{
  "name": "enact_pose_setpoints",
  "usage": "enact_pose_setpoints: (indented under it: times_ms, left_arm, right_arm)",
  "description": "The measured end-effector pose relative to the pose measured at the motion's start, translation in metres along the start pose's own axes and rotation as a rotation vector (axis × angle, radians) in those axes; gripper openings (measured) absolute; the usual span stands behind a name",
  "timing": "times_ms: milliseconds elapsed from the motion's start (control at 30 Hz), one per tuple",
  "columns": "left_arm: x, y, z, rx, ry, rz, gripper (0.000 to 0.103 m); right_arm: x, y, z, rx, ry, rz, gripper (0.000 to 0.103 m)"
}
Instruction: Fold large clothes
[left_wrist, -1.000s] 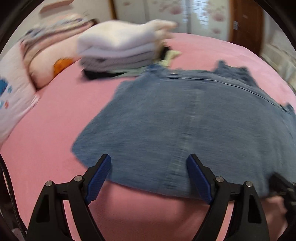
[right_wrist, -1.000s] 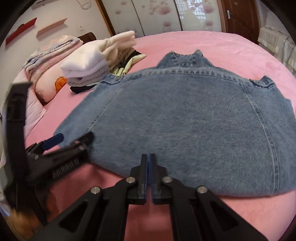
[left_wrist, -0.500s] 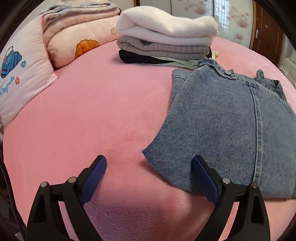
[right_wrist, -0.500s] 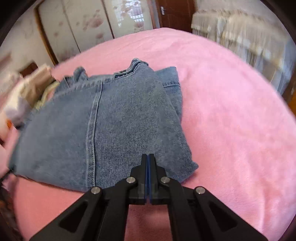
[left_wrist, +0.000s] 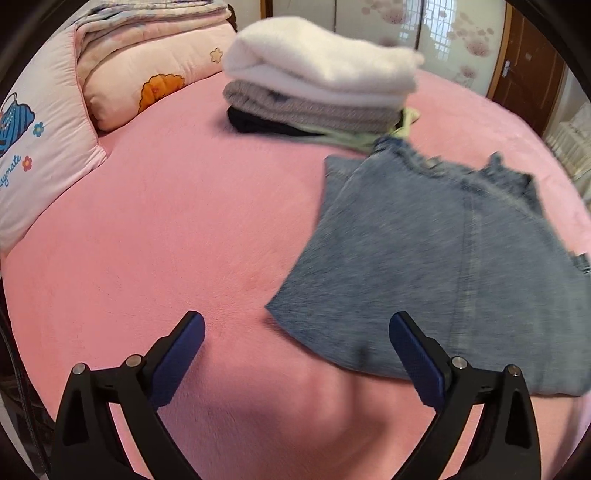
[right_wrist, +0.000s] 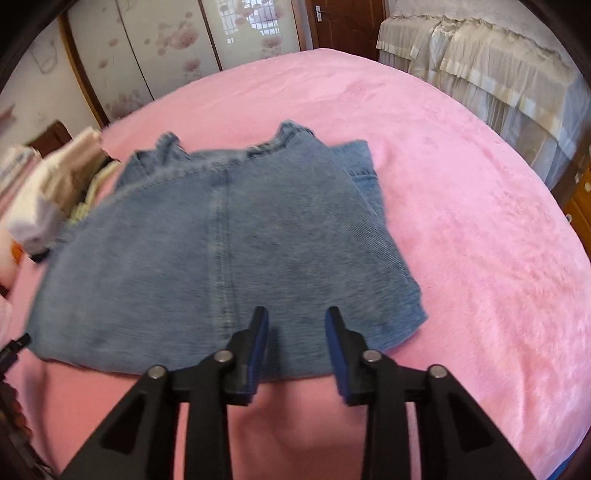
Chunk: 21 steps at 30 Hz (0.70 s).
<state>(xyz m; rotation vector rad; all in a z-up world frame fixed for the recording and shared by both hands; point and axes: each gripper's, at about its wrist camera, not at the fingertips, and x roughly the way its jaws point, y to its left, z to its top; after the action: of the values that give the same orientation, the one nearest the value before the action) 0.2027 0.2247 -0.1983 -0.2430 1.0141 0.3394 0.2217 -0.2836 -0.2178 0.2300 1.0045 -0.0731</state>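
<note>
A blue denim garment (left_wrist: 436, 266) lies flat on the pink bed, its sides folded in, collar at the far end; it also shows in the right wrist view (right_wrist: 221, 254). My left gripper (left_wrist: 295, 328) is wide open and empty, hovering over the garment's near left corner. My right gripper (right_wrist: 297, 321) is partly open and empty, just above the garment's near hem, right of the centre seam.
A stack of folded clothes (left_wrist: 317, 92), white on top, sits beyond the garment, and appears at the left of the right wrist view (right_wrist: 55, 192). Pink pillows (left_wrist: 48, 122) lie at the left. A lace-covered piece of furniture (right_wrist: 480, 66) stands beyond the bed (right_wrist: 480, 229).
My right gripper has opened from shut and swung back over the near hem. My left gripper stayed open and shifted slightly near the left corner.
</note>
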Motion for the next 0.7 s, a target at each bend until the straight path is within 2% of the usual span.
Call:
enact_pose_setpoints:
  times_ms: [100,267,500,700]
  left_arm:
    - [-0.029,-0.006,0.006,0.003,-0.019,-0.076,0.099]
    - [-0.070,-0.021,0.014,0.023,-0.046,-0.154,0.100]
    - [-0.112,-0.037,0.012,0.018,-0.068,-0.299,0.100]
    - [-0.108,-0.028,0.002,-0.090,-0.047,-0.449,0.100]
  right_arm:
    - [-0.024,0.015,0.005,-0.007,-0.030,0.035,0.036]
    - [-0.071,0.047,0.015,-0.036,-0.114,0.088,0.053]
    - [-0.111,0.091,0.025,-0.060,-0.205,0.153,0.055]
    - [-0.119,0.125,0.027,-0.061,-0.278,0.196,0.056]
